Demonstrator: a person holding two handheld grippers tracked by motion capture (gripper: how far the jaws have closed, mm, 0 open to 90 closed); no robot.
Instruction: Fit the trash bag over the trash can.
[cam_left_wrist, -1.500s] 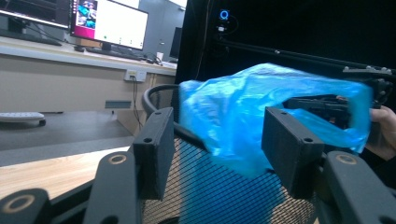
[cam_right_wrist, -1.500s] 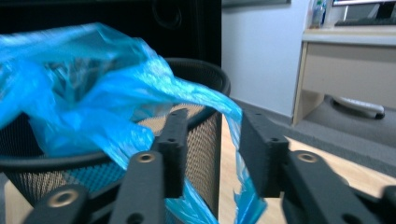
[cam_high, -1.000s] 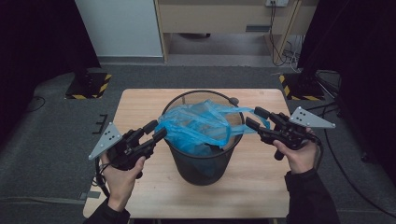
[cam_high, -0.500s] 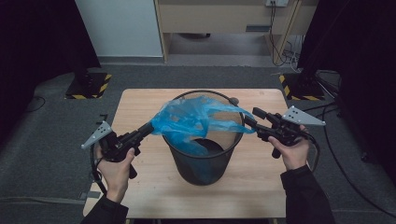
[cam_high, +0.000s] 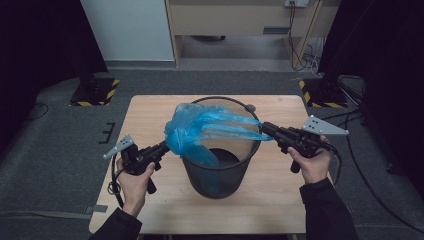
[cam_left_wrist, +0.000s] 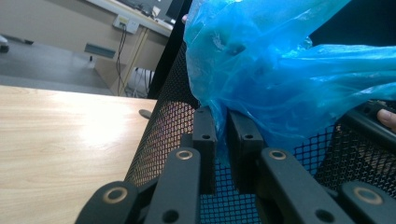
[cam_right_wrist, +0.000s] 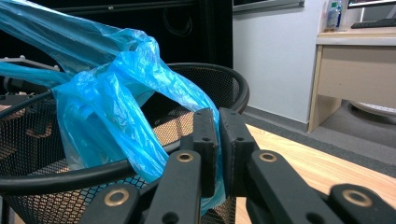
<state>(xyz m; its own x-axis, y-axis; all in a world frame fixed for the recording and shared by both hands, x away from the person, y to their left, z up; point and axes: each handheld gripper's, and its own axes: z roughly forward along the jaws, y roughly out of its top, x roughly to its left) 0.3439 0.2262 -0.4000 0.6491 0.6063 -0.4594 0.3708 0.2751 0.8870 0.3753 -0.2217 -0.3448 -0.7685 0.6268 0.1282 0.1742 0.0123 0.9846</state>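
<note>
A black mesh wastebasket (cam_high: 220, 180) stands in the middle of the wooden table (cam_high: 150, 115). A blue plastic bag (cam_high: 200, 130) is stretched across its mouth. At the basket's left rim, my left gripper (cam_high: 167, 145) pinches the bunched bag; its jaws have just eased open slightly, with the film still caught between them. In the left gripper view the left gripper (cam_left_wrist: 222, 116) holds the bag (cam_left_wrist: 261, 70) against the mesh (cam_left_wrist: 159, 135). At the right rim, my right gripper (cam_high: 265, 127) has just closed on a drawn-out strand. In the right gripper view the right gripper (cam_right_wrist: 218, 114) clamps the bag (cam_right_wrist: 107, 107) above the rim (cam_right_wrist: 60, 179).
A small grey disc (cam_high: 250, 107) lies on the table just behind the basket. Dark carpet surrounds the table, with yellow-and-black striped stand bases (cam_high: 95, 92) at the back left and back right. A wooden cabinet (cam_high: 240, 20) stands beyond.
The left gripper has sunk beside the basket's left rim and drawn the bag toward that side. The bag now lies lower and tauter across the mouth. The right hand has barely moved.
</note>
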